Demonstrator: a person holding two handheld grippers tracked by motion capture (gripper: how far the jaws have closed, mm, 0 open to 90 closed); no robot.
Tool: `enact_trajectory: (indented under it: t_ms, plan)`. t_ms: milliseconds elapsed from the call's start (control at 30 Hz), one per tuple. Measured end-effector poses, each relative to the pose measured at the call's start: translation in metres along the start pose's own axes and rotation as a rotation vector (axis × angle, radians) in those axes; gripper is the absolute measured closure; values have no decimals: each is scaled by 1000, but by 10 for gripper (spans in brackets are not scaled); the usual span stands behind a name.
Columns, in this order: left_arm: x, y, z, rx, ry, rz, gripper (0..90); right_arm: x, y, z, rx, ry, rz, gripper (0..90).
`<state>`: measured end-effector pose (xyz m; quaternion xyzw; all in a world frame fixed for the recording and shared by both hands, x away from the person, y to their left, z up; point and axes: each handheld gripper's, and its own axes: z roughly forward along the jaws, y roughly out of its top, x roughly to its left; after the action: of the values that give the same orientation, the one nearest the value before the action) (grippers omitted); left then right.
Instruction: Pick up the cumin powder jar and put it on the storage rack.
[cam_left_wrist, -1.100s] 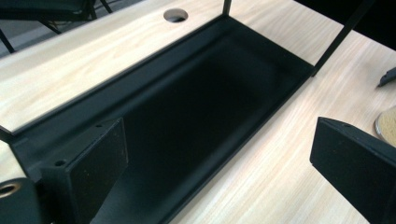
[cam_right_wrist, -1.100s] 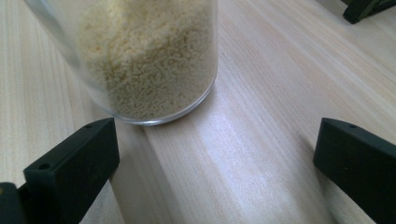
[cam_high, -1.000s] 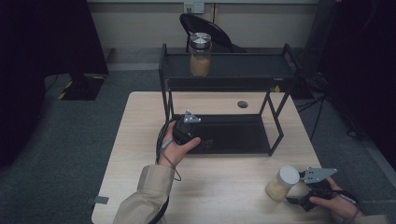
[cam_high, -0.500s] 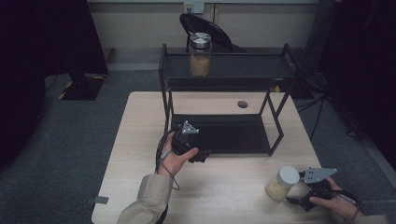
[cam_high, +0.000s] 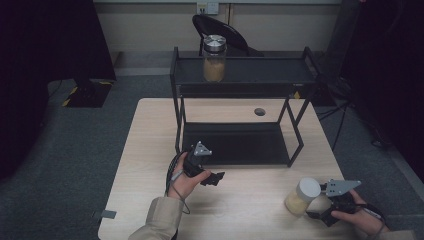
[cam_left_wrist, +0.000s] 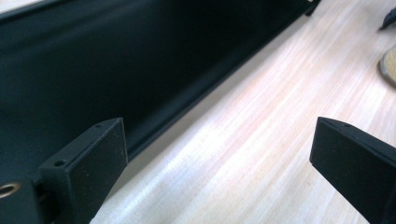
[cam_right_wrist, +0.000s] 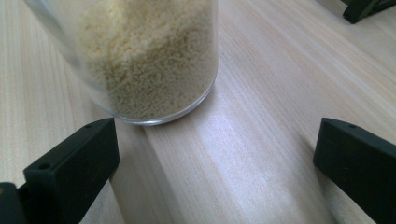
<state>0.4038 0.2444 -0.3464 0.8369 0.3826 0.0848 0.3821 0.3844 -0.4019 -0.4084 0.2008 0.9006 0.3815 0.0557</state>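
Your left gripper has pulled back from the rack onto bare table, jaws wide, empty. Right gripper jaws spread (jar just ahead, ungrasped), so that jar's likely next.

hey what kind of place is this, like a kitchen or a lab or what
Probably a lab or data-recording room, not a kitchen: a bare wooden table on grey carpet, a black metal shelf rack staged with a grain jar, and a person holding handheld grippers, left gripper and right gripper.

Dim, dark-edged high view; gripper views brighter, softly blurred.
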Motion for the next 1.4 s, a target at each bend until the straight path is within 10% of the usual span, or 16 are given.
enact_trajectory:
  t_ms: [933,1400]
  plan:
    - [-17,-38,22,116,20,86,43,1,0,0,-1,-3,1,0]
    - [-21,-49,24,83,33,129,1,1,0,0,-1,-2,1,0]
